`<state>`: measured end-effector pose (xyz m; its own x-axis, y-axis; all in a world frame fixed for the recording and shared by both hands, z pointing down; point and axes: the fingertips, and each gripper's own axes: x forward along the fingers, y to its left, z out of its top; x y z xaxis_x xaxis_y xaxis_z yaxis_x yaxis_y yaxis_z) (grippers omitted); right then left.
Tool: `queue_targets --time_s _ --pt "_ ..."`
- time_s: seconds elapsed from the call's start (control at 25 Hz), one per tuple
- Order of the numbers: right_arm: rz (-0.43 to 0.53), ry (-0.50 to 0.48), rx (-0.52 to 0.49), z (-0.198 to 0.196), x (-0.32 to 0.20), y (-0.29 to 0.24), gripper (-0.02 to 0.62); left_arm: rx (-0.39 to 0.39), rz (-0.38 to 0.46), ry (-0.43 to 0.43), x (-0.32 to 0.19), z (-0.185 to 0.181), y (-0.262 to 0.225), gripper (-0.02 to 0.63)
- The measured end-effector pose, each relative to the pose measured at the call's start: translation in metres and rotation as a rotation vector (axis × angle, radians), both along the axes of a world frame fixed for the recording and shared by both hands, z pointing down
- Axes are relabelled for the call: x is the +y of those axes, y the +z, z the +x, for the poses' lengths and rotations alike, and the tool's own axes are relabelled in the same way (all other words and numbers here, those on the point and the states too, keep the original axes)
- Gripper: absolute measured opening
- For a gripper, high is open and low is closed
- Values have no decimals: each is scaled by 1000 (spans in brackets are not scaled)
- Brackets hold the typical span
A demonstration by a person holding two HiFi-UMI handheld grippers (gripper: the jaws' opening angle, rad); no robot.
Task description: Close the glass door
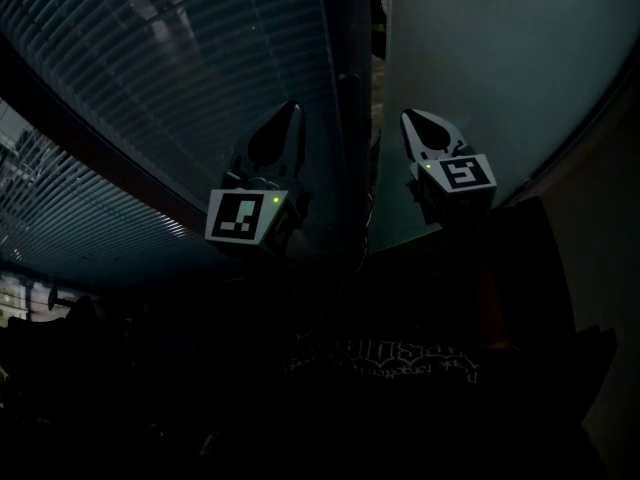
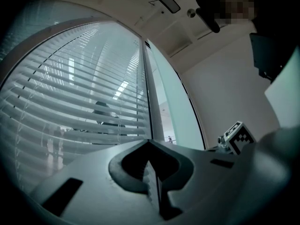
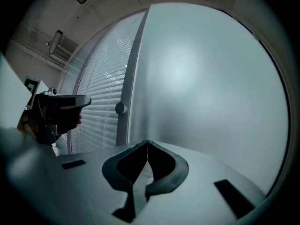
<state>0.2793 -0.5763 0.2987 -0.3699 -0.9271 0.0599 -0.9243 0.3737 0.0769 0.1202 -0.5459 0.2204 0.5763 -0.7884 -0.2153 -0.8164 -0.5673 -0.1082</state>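
Note:
The frosted glass door (image 1: 480, 58) fills the right of the head view and most of the right gripper view (image 3: 211, 78). Between its left edge and the dark post (image 1: 345, 98) of the blind-covered glass panel (image 1: 170, 68) a narrow gap (image 1: 376, 88) shows. My right gripper (image 1: 412, 116) is shut and empty, its tip (image 3: 147, 142) pointing at the frosted pane near that edge; contact cannot be told. My left gripper (image 1: 290, 108) is also shut and empty, and its tip (image 2: 149, 142) aims at the post (image 2: 147, 102).
A round knob (image 3: 121, 108) sits on the post beside the door's edge. Through the blinds (image 2: 84, 93) a dim room with a seated figure shows. A plain wall (image 2: 234, 88) stands to the right. Below the grippers the head view is dark.

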Motion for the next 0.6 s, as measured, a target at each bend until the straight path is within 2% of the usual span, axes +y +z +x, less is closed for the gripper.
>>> queue_targets --time_s 0.6 --pt "-6 -13 -3 -4 -29 -1 3 -11 -5 -44 -6 -4 1 -5"
